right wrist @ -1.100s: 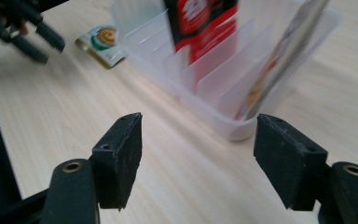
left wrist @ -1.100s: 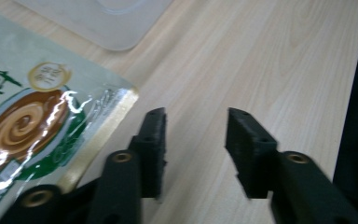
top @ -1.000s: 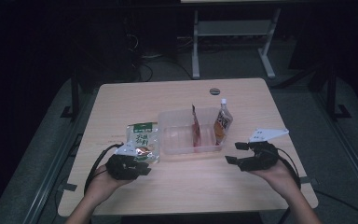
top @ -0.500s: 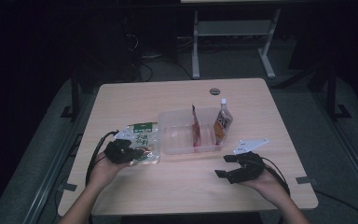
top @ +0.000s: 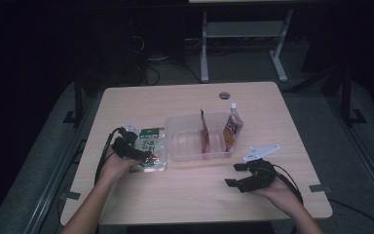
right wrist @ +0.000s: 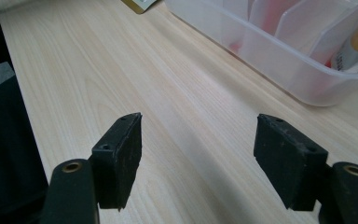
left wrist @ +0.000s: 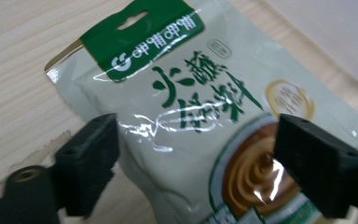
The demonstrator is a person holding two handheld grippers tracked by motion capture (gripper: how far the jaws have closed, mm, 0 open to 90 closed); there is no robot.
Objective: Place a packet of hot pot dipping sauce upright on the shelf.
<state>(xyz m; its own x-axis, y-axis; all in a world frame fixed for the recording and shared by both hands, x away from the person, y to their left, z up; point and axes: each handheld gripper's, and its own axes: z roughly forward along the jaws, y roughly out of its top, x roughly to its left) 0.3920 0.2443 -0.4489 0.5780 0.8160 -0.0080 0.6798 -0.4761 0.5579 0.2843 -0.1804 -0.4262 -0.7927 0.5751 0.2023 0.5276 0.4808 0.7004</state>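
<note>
A white pouch with a green header lies flat on the table, left of the clear divided container. My left gripper hovers just over the pouch. Its jaws have just been opening and now stand open, one on each side of the pouch's middle, with the pads off it. Near the front right of the table my right gripper is open over bare wood, and the container is ahead of it. A small bottle stands in the container's right compartment beside a red packet.
The light wooden table has a round grommet at the back middle. A grey metal frame stands on the dark floor behind it. Cables trail from both grippers toward the front edge.
My left hand has moved away from the front edge and onto the pouch. The right hand first sank a little toward the front edge, then kept still.
</note>
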